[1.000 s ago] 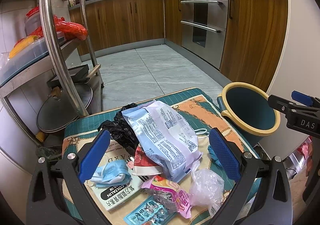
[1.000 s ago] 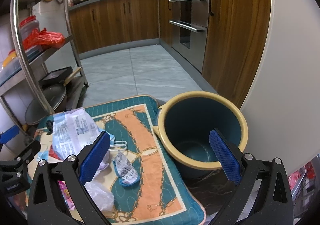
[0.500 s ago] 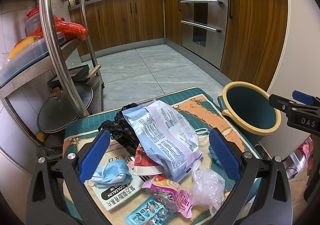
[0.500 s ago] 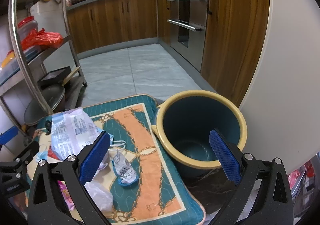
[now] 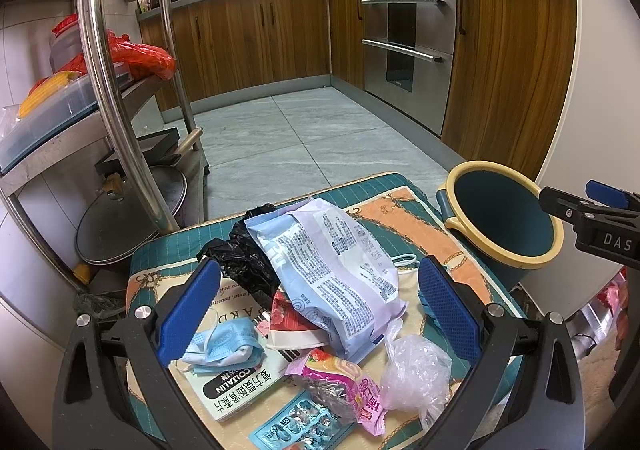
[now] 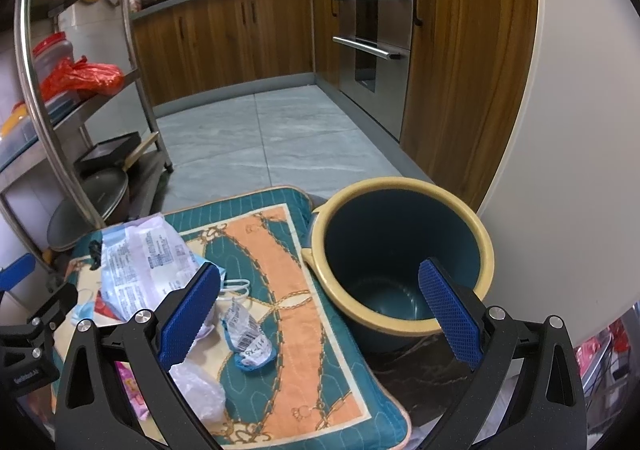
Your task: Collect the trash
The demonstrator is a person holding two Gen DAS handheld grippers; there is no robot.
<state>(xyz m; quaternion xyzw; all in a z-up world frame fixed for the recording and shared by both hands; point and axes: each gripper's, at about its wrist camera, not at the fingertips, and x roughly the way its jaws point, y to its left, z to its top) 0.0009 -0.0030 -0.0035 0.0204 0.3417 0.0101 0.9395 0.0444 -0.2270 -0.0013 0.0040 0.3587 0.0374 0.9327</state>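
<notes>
A pile of trash lies on a teal and orange cushion point(image 5: 392, 206): a large pale blue wrapper point(image 5: 328, 266), a black plastic bag point(image 5: 240, 262), a blue face mask point(image 5: 224, 346), a pink snack wrapper point(image 5: 344, 382), a clear plastic bag point(image 5: 416, 374) and a blister pack point(image 5: 300, 426). My left gripper point(image 5: 316, 310) is open and empty above the pile. A teal bin with a yellow rim point(image 6: 400, 250) stands right of the cushion point(image 6: 256, 250). My right gripper point(image 6: 316, 314) is open and empty between cushion and bin. A small blue labelled wrapper point(image 6: 250, 346) lies below it.
A white booklet point(image 5: 224, 382) lies under the trash. A steel rack point(image 5: 116, 98) with a pan lid point(image 5: 124, 218) stands at the left. Wooden cabinets and an oven point(image 5: 408, 46) line the far side. A white wall point(image 6: 560, 170) is at the right.
The right gripper has moved slightly so the bin sits a little more to the left in its view. The left gripper has barely moved.
</notes>
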